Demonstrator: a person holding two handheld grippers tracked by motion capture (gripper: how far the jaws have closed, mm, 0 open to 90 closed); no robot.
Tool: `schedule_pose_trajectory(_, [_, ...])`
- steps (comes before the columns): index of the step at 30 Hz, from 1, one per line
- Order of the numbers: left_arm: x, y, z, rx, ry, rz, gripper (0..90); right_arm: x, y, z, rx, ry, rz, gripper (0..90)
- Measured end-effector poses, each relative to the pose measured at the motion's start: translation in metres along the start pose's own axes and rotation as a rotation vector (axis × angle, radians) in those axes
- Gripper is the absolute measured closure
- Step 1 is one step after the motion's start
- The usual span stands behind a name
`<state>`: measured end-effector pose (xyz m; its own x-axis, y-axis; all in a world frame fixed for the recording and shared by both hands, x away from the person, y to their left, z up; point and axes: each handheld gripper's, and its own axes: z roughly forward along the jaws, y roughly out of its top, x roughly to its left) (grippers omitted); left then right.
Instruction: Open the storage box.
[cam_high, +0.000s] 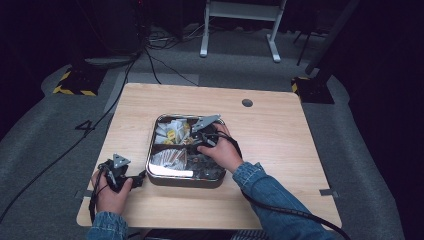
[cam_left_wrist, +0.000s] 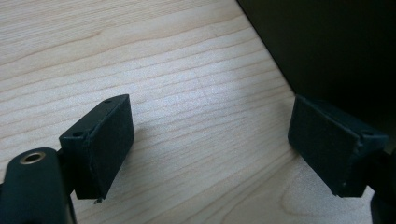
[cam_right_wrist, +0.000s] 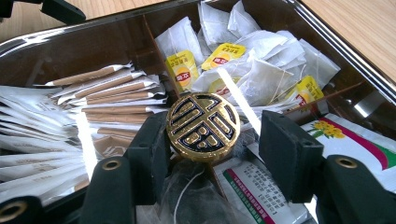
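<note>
A metal tray (cam_high: 150, 159) with dividers sits mid-table. A round gold-and-black knob (cam_right_wrist: 203, 126) stands at the centre of the tray (cam_right_wrist: 341, 51), where the dividers meet. My right gripper (cam_right_wrist: 215, 140) reaches into the tray (cam_high: 194, 141) with the knob between its jaws. The left jaw lies against the knob's edge and the right jaw stands a little off it, so the grip is open. My left gripper (cam_left_wrist: 210, 140) rests open on the bare wood by the tray's front left corner (cam_high: 139, 178), nothing between its jaws.
Tea bags with yellow tags (cam_right_wrist: 243, 65) fill one compartment, paper sachets (cam_right_wrist: 107, 98) another, and flower-printed packets (cam_right_wrist: 355, 140) a third. The tray's dark wall (cam_left_wrist: 327, 46) rises close beside the left gripper. The table's front edge (cam_high: 200, 223) is near both forearms.
</note>
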<state>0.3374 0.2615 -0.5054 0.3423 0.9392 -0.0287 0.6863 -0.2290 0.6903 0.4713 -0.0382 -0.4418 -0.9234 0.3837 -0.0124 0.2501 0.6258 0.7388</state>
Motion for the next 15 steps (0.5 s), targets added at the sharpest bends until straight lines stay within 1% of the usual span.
schedule_pose_trajectory(1, [0.0,0.0,0.0,0.0,0.0,0.0,15.0,-0.0004,0.0,0.0001,0.0,0.002,0.004,44.3])
schedule_pose_trajectory(4, [-0.0001,-0.0001,0.0003,-0.004,0.001,-0.001,15.0,-0.0007,0.0003,0.0004,0.0,0.006,-0.005,45.1])
schedule_pose_trajectory(6, [0.0001,0.0001,-0.0001,0.003,-0.002,0.0,15.0,0.0001,0.0005,0.0006,-0.001,0.01,-0.005,47.6])
schedule_pose_trajectory(7, [-0.0003,0.0003,0.0003,0.0,-0.001,-0.002,15.0,0.0001,0.0005,0.0005,-0.001,0.016,-0.01,49.4])
schedule_pose_trajectory(8, [-0.0002,0.0005,0.0005,0.0,0.0,0.0,15.0,0.0003,0.0005,0.0005,-0.004,0.026,-0.019,53.5])
schedule_pose_trajectory(10, [-0.0005,0.0008,0.0008,0.001,0.0,0.001,15.0,0.0015,0.0005,0.0003,-0.006,0.037,-0.025,57.1])
schedule_pose_trajectory(15, [-0.0009,0.0012,0.0011,0.001,-0.001,0.002,15.0,0.002,0.0001,0.0,-0.007,0.036,-0.027,58.2])
